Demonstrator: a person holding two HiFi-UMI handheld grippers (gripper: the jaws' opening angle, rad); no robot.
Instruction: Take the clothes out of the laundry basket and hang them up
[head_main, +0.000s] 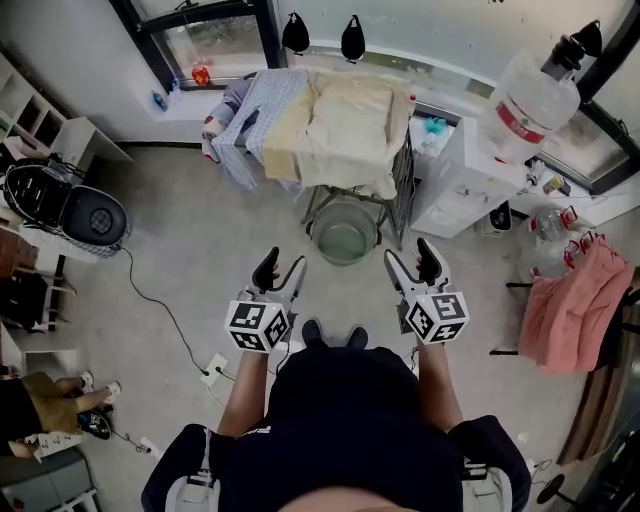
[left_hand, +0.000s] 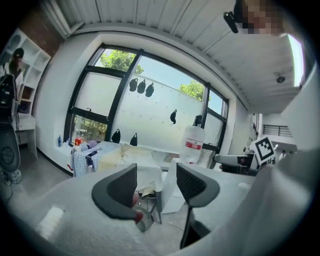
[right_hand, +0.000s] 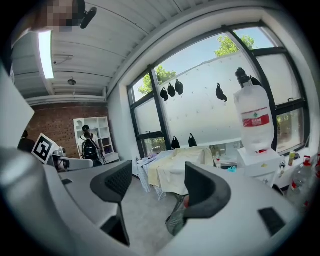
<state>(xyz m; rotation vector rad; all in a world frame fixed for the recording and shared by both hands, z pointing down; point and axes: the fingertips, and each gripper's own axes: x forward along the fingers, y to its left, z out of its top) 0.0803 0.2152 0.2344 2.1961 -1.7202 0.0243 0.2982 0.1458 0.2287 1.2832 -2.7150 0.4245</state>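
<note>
The left gripper (head_main: 282, 272) is holding its jaws apart, gripping nothing. Ahead, between the two grippers, the green laundry basket (head_main: 343, 232) is sitting on the floor under the drying rack (head_main: 405, 190) — clothes (head_main: 345, 130) are draping over it. The right gripper (head_main: 412, 262) is likewise gaping, empty.

A room with a pale grey concrete floor (head_main: 200, 260) and plain white walls (left_hand: 52, 110). A large black-framed window (left_hand: 145, 110) fills one wall, with trees and blue sky visible above frosted panes. A lit strip light (right_hand: 45, 55) is set in the white slatted ceiling (left_hand: 165, 20). White open shelving (right_hand: 105, 130) stands against a red brick wall (right_hand: 50, 122). A white cabinet (head_main: 455, 190) carries a large clear water bottle (head_main: 527, 100).
</note>
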